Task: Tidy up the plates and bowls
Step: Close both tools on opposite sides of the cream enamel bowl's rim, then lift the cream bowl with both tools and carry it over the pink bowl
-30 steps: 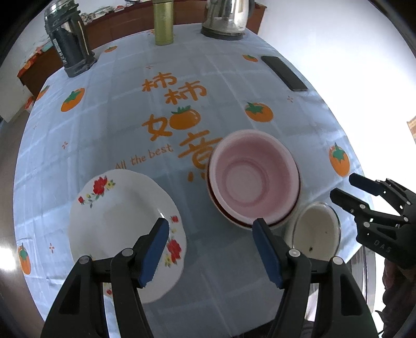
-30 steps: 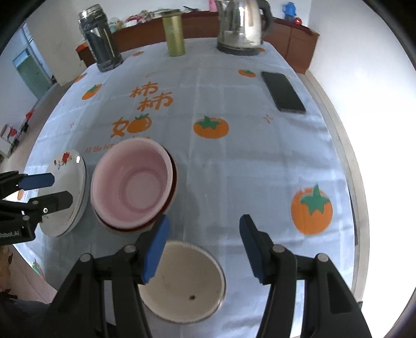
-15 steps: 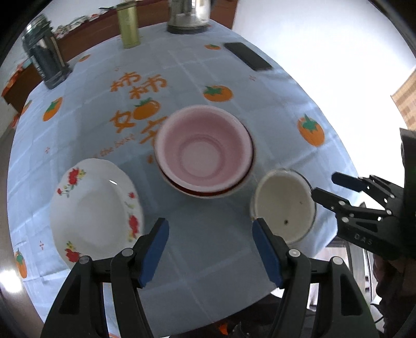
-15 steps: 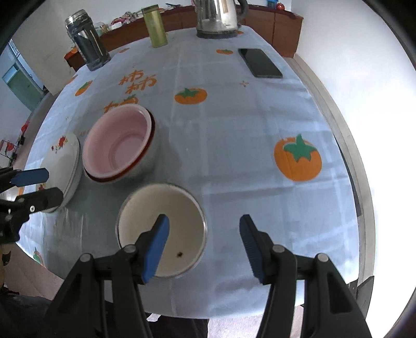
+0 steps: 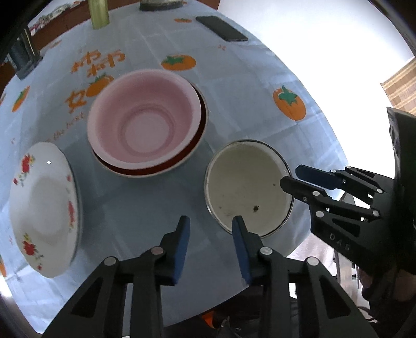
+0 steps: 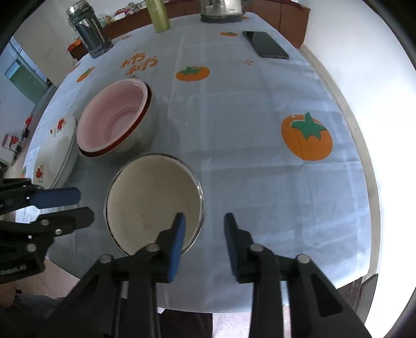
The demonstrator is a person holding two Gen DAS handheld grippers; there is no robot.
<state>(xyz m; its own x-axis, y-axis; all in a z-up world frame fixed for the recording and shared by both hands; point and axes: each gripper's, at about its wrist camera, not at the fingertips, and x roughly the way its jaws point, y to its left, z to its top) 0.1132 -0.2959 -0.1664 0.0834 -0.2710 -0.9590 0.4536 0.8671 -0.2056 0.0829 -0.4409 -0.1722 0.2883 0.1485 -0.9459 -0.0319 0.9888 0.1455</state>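
Observation:
A cream metal-rimmed bowl (image 5: 248,188) (image 6: 153,205) sits near the table's front edge. A pink bowl (image 5: 145,122) (image 6: 114,119) is nested in a red-rimmed white bowl behind it. A white flowered plate (image 5: 43,221) (image 6: 57,150) lies at the left. My left gripper (image 5: 210,226) is open and empty, its right finger at the cream bowl's near rim. My right gripper (image 6: 204,223) is open and empty, its left finger over the cream bowl's near right rim; it also shows in the left wrist view (image 5: 293,176).
The round table has a blue cloth (image 6: 260,145) with orange fruit prints. A black phone (image 6: 265,44), a kettle (image 6: 221,10), a green bottle (image 6: 157,15) and a dark jar (image 6: 88,31) stand at the far side. The table edge is close below both grippers.
Both grippers have shifted toward the cream bowl and lowered. Their jaws have narrowed but stay open. The bowls and plate have not moved.

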